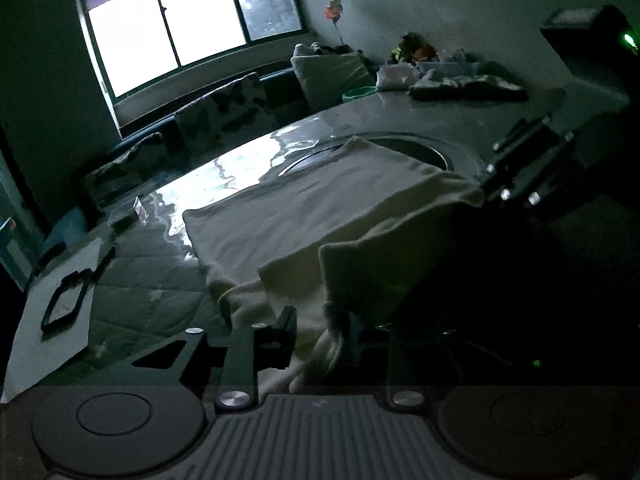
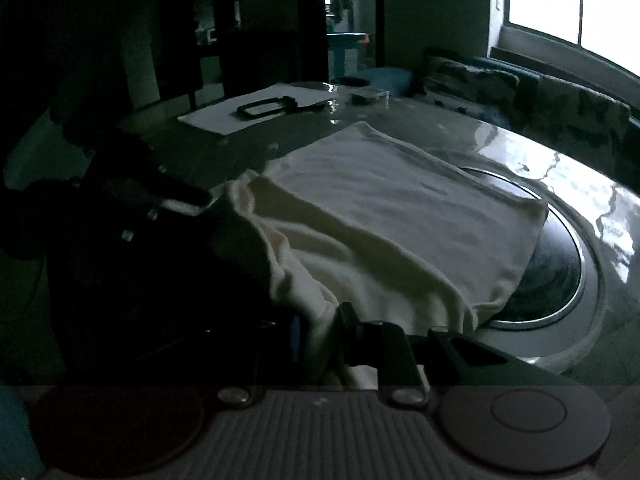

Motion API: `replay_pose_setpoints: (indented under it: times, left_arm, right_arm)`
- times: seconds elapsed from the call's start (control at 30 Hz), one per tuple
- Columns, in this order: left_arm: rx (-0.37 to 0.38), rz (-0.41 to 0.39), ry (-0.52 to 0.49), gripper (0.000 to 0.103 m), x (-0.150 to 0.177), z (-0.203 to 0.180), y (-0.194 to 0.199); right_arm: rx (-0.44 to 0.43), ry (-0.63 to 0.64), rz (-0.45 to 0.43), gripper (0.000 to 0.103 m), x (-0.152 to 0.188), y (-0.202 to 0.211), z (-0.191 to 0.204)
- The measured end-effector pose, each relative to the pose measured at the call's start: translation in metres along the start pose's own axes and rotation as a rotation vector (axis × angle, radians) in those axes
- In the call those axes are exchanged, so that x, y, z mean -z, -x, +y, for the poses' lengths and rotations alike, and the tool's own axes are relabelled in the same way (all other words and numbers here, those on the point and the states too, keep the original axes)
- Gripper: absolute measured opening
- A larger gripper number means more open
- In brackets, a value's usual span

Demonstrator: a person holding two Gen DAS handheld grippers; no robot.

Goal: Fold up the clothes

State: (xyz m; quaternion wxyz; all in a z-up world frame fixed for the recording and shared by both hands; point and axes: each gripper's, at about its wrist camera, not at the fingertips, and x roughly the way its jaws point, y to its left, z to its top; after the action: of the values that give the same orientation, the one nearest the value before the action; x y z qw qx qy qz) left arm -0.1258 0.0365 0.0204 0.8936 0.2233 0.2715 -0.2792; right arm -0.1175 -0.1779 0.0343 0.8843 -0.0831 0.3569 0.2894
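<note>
Left gripper: pinching the near hem of the cream garment
Right gripper: clamped on the same hem — other corner
Garment: spread on the glossy table, partly over its round inset
Technique: lift both corners level, carry forward together, land edge on edge

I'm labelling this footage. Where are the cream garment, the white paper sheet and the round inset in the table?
cream garment (image 2: pixel 400 200): right wrist view, flat upper panel
white paper sheet (image 2: pixel 216 118): right wrist view, near bare corner
round inset (image 2: pixel 560 264): right wrist view, dark exposed surface
</note>
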Motion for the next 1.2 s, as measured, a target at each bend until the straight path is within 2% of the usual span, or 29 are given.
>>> replay_pose_setpoints:
  times: [0.1,0.43,0.47,0.53,0.67,0.77,1.0,1.2]
  left_arm:
    - [-0.002,-0.004,-0.019,0.042,0.004,-0.001,0.004]
    - [-0.024,0.017,-0.128,0.041,0.024,-0.009,0.009]
    - [-0.027,0.013,-0.133,0.041,0.025,-0.009,0.008]
    - [-0.03,0.018,-0.132,0.022,0.024,-0.008,0.005]
    - [-0.036,0.012,-0.12,0.009,0.021,-0.007,0.003]
    - [-0.043,-0.004,-0.095,0.008,0.017,-0.006,0.011]
    - [-0.037,-0.043,-0.045,0.007,0.012,-0.006,0.041]
    - [-0.005,-0.056,-0.006,0.007,0.015,-0.012,0.085]
  right_arm:
    - [-0.001,-0.016,-0.001,0.017,-0.001,0.001,-0.004]
    - [0.008,-0.017,0.001,0.017,-0.001,-0.001,-0.001]
    - [0.013,-0.006,0.0,0.018,-0.001,-0.002,0.001]
    - [0.024,0.019,0.0,0.018,0.001,-0.004,0.004]
    - [0.048,0.085,-0.007,0.019,0.004,-0.005,0.013]
    - [0.051,0.072,-0.017,0.015,0.005,-0.001,0.015]
    - [0.043,0.086,-0.059,0.014,0.004,0.026,0.027]
    - [-0.034,0.11,-0.042,0.013,0.01,0.061,0.048]
